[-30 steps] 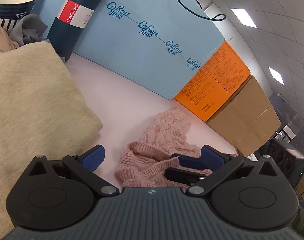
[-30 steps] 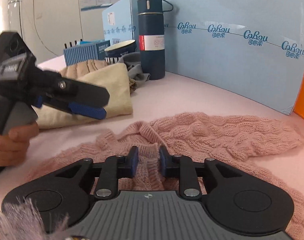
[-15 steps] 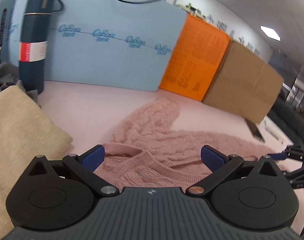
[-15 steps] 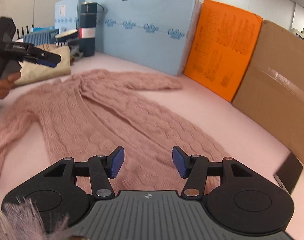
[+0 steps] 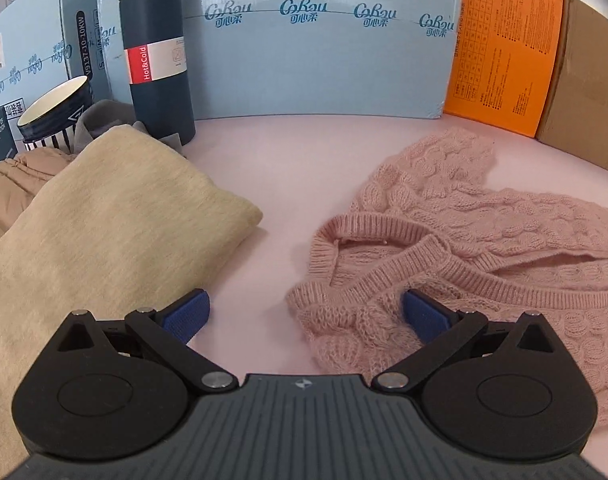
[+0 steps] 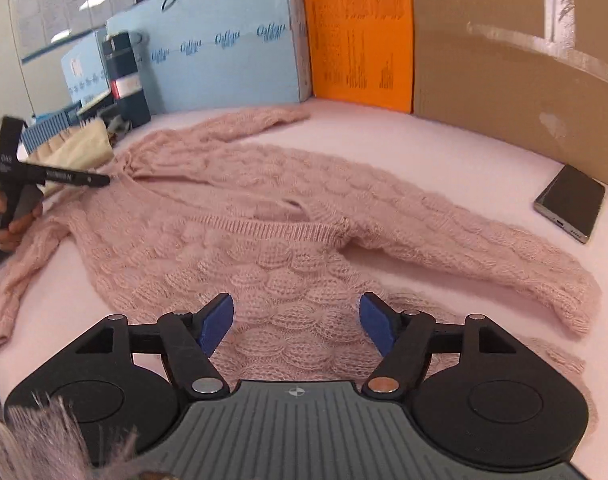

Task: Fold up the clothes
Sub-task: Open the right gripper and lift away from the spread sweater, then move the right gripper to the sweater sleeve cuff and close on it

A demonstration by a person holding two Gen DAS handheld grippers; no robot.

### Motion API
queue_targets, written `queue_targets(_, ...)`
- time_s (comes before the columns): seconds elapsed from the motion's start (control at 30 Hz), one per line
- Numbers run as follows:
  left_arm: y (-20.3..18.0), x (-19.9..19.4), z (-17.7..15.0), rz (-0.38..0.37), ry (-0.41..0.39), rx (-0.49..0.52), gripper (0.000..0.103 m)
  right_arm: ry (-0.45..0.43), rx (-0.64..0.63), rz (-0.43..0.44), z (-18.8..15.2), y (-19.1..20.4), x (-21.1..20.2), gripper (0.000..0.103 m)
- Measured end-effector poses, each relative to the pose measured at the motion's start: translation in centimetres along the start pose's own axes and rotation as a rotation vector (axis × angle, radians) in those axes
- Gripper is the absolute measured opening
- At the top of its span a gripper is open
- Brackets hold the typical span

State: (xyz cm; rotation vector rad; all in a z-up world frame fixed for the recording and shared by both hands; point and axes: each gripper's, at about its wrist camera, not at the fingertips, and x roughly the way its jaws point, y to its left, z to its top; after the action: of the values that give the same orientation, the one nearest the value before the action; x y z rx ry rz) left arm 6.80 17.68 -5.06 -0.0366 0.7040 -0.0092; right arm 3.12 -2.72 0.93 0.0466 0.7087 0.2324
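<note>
A pink cable-knit sweater (image 6: 287, 216) lies spread on the pink table, one sleeve folded across its body. In the left wrist view its neckline and shoulder (image 5: 456, 248) lie at the right. My left gripper (image 5: 304, 316) is open and empty, low over the shoulder edge, its right pad (image 5: 424, 316) against the knit. My right gripper (image 6: 295, 320) is open and empty just above the sweater's lower part. The left gripper also shows in the right wrist view (image 6: 47, 178) at the far left, by the collar.
A folded beige garment (image 5: 103, 216) lies left of the sweater, with a tan one behind it. A dark flask (image 5: 155, 52), a striped cup (image 5: 55, 112), blue boxes (image 5: 312, 40), an orange box (image 6: 356, 28) and a cardboard box (image 6: 516, 60) line the back. A phone (image 6: 570, 202) lies at the right.
My right gripper let go of the knit, opened and drew back toward the sweater's lower part. My left gripper swung down to the collar and shoulder, staying open.
</note>
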Motion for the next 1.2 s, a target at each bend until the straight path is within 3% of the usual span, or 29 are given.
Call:
queue_targets(0.03, 0.2, -0.5, -0.1, -0.011, -0.017, -0.013, 0.103, -0.020, -0.002, -0.026, -0.1, -0.2, -1.0, 0.072)
queue_targets(0.13, -0.2, -1.3, -0.3, -0.067, -0.043, -0.017, 0.103, 0.029, -0.070, -0.125, -0.8, -0.4, -1.6, 0.075)
queue_targets(0.2, -1.0, -1.3, -0.4, -0.047, -0.050, 0.018, 0.103, 0.065, -0.097, -0.169, -1.2, -0.8, -1.3, 0.075)
queue_targets(0.33, -2.4, -0.6, -0.9, 0.048, -0.015, 0.101, 0.103, 0.142, 0.013, -0.151, -2.7, -3.1, -0.8, 0.083)
queue_targets(0.47, -1.9, -1.0, -1.2, 0.030, -0.016, 0.094, 0.103, 0.162, 0.049, -0.094, -3.8, -3.5, -3.0, 0.083)
queue_targets(0.6, -1.4, -0.8, -1.3, 0.013, -0.008, 0.069, 0.103, 0.049, 0.112, -0.061, -4.5, -3.9, -5.9, 0.084)
queue_targets(0.67, -1.2, -0.8, -1.3, 0.009, -0.006, 0.060, 0.103, -0.047, 0.206, -0.106, -5.2, -5.0, -7.5, 0.090)
queue_targets(0.77, -1.4, -0.8, -1.4, 0.014, -0.010, 0.063, 0.103, -0.134, 0.325, -0.179, -6.3, -7.1, -9.1, 0.091)
queue_targets(0.9, -1.4, -0.7, -1.3, 0.010, -0.007, 0.059, 0.103, -0.184, 0.465, -0.206, -6.7, -9.6, -9.4, 0.093)
queue_targets(1.0, -1.3, -0.6, -1.3, 0.005, -0.005, 0.051, 0.103, -0.128, 0.451, -0.329, -6.2, -10.4, -7.9, 0.093)
queue_targets(1.1, -1.4, -0.6, -1.3, 0.009, -0.006, 0.054, 0.103, -0.083, 0.371, -0.335, -6.2, -9.9, -6.6, 0.087)
queue_targets(1.13, -1.4, -0.6, -1.3, 0.009, -0.006, 0.054, 0.103, -0.079, 0.329, -0.342, -6.2, -9.4, -6.3, 0.075)
queue_targets(1.17, -1.4, -0.6, -1.3, 0.009, -0.006, 0.053, 0.103, -0.074, 0.288, -0.348, -6.3, -8.9, -6.1, 0.054)
queue_targets(1.2, -1.4, -0.6, -1.3, 0.009, -0.006, 0.053, 0.103, -0.070, 0.248, -0.355, -6.3, -8.4, -5.9, 0.048)
